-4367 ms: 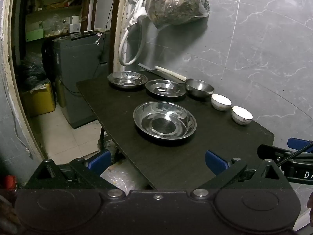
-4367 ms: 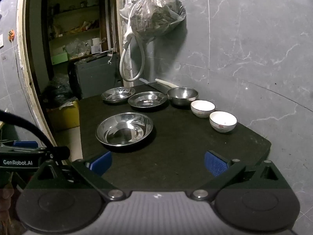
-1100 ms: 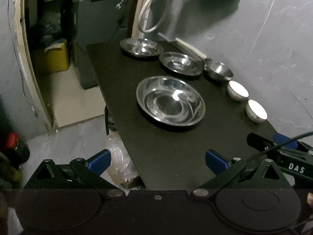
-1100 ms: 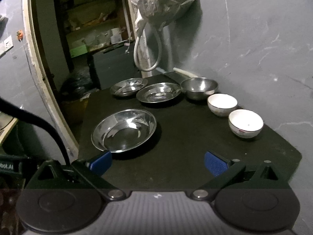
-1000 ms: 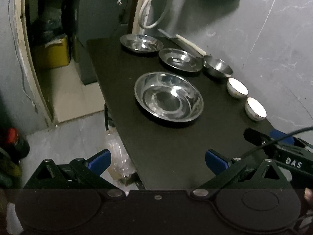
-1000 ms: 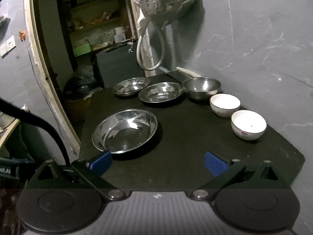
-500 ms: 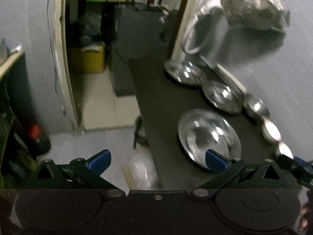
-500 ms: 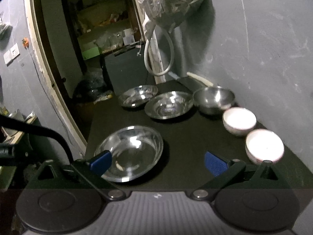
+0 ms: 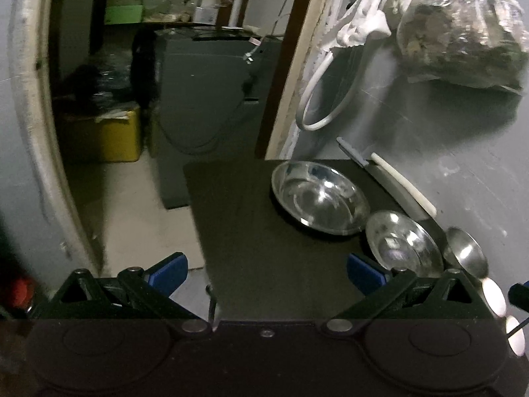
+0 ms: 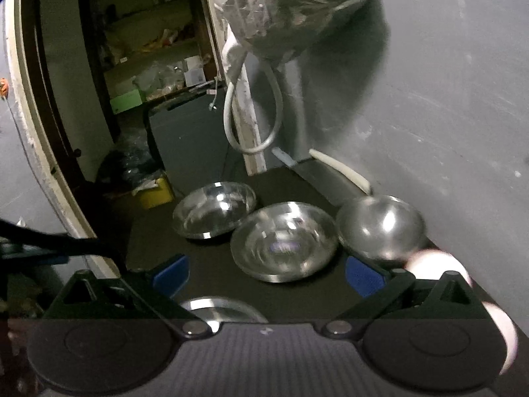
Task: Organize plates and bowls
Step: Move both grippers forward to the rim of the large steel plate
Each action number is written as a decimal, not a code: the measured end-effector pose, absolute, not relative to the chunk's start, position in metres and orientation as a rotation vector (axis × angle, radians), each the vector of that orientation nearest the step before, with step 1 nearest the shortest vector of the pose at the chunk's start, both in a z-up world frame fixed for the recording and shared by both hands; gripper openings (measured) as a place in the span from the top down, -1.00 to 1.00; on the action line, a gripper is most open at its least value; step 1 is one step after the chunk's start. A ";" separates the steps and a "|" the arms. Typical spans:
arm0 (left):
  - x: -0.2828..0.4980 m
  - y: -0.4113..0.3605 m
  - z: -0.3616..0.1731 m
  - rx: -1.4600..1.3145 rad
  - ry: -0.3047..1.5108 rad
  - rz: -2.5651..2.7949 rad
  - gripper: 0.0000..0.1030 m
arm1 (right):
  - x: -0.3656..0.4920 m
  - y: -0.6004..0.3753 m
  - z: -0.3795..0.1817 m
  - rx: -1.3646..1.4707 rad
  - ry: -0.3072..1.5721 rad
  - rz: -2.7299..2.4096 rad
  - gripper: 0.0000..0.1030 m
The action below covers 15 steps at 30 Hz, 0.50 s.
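Both jaws stand wide open, empty: left gripper (image 9: 266,269), right gripper (image 10: 266,273). Nearest the right gripper lies a large steel plate (image 10: 224,311) on the black table (image 10: 297,297); farther are two steel plates (image 10: 284,241) (image 10: 215,210), a steel bowl (image 10: 380,228) and white bowls (image 10: 436,266).

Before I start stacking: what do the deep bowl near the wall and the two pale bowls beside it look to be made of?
The deep bowl looks like polished stainless steel: silver, with sharp mirror-like highlights. The two pale bowls appear white and glossy, probably glazed ceramic, but they are blurred and overexposed here, so that is a guess. The table under them looks matte black.
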State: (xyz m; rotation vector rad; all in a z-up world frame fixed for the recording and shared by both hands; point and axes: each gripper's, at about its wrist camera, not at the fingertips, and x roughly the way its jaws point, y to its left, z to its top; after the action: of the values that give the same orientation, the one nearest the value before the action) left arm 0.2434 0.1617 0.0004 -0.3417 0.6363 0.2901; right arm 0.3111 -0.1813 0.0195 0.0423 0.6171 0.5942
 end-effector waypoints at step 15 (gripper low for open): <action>0.349 0.223 -0.048 -0.431 0.658 0.212 -0.91 | 0.426 -0.073 -0.007 -0.018 0.637 0.686 -0.75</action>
State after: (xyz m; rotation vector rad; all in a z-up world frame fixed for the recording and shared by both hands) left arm 0.3488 0.2235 -0.0485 -0.4313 0.6576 0.2121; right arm 0.4262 -0.0732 -0.0068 -0.0180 0.6365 0.6864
